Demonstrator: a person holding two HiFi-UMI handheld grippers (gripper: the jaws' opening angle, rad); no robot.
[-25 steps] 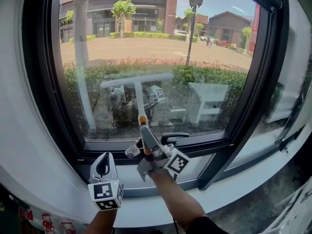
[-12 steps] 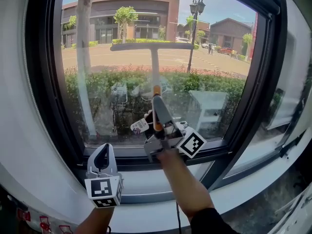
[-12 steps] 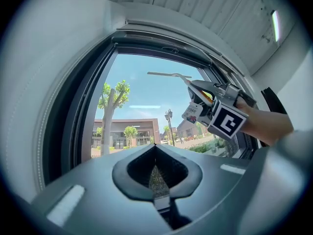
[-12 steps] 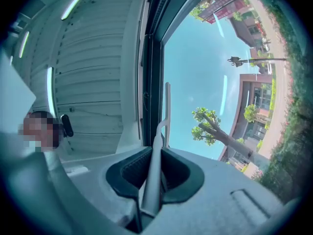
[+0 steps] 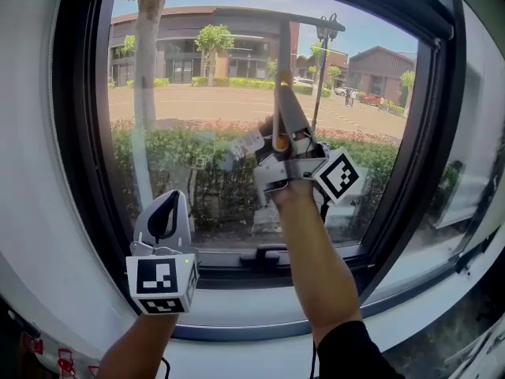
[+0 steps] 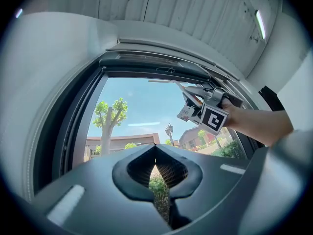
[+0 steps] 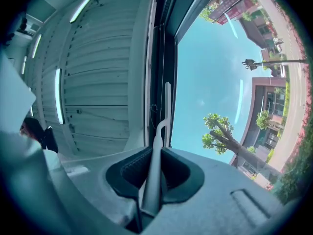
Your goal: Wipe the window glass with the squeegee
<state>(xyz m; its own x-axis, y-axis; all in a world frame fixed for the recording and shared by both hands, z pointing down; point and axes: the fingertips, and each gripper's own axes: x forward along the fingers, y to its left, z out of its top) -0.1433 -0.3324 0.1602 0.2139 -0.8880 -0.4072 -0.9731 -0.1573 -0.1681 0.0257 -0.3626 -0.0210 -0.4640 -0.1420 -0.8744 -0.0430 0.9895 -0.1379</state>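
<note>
The squeegee's pale handle (image 5: 284, 54) points straight up, and its thin blade (image 5: 316, 18) lies across the top of the window glass (image 5: 197, 133), close under the upper frame. My right gripper (image 5: 286, 109) is raised high in front of the pane and shut on that handle. In the right gripper view the handle (image 7: 152, 170) runs out between the jaws to the blade (image 7: 167, 111) beside the dark frame. My left gripper (image 5: 175, 196) hangs low at the left, off the glass, shut and holding nothing; its pads (image 6: 142, 168) meet at the tip.
A dark frame (image 5: 79, 133) surrounds the pane, with a black window handle (image 5: 264, 255) on its lower rail above the white sill (image 5: 260, 322). A second pane (image 5: 473, 133) adjoins at the right. Outside are a tree, a hedge, a street and buildings.
My right gripper has carried the squeegee upward, from low on the pane to its top edge. The left gripper has risen a little.
</note>
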